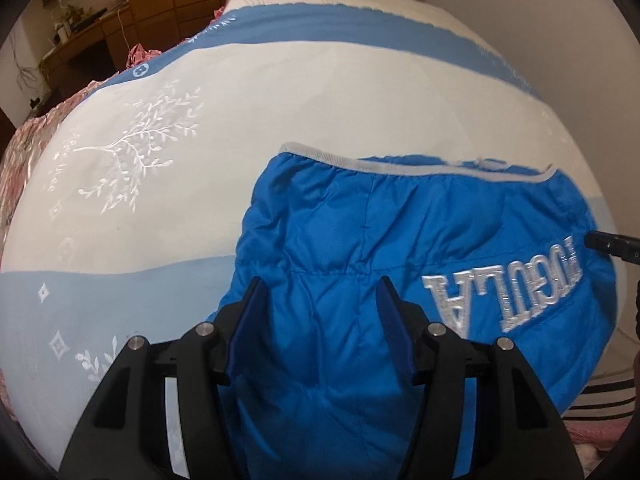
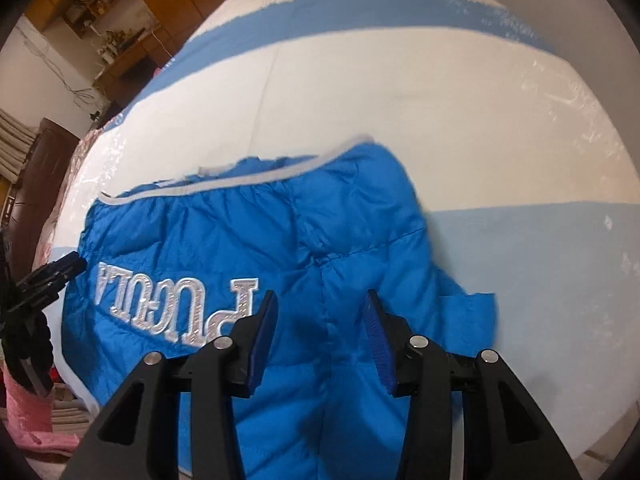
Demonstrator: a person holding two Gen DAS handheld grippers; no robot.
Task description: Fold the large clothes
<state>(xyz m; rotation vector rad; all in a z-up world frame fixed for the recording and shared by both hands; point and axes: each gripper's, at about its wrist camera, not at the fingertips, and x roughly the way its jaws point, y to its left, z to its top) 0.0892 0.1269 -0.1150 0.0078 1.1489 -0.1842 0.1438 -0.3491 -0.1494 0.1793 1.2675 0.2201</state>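
Both tools are down at the near edge of the blue padded jacket (image 1: pixel 400 240), which lies spread on the bed (image 1: pixel 240 100), and the step in hand looks like taking hold of that near edge to fold it away toward the far hem. The left gripper (image 1: pixel 320 292) has its jaws spread wide and released, with blue quilted fabric lying between and beneath them but not pinched; the right gripper (image 2: pixel 320 304) stands the same way, jaws parted, straddling a vertical seam of the jacket with nothing gripped. To do this well, each pair of jaws should probably dip low enough to catch every layer of the slippery padded cloth before clenching, and the two grips should sit level with each other so that the fold runs straight. Just ahead of the left jaws and to their right is the silver embroidered lettering (image 1: pixel 508 288); in the right wrist view it lies ahead and to the left of the jaws. Further forward, the grey-trimmed hem (image 1: pixel 400 164) marks the jacket's far edge, well beyond both pairs of jaws. Past that there is only the white and blue bedcover.
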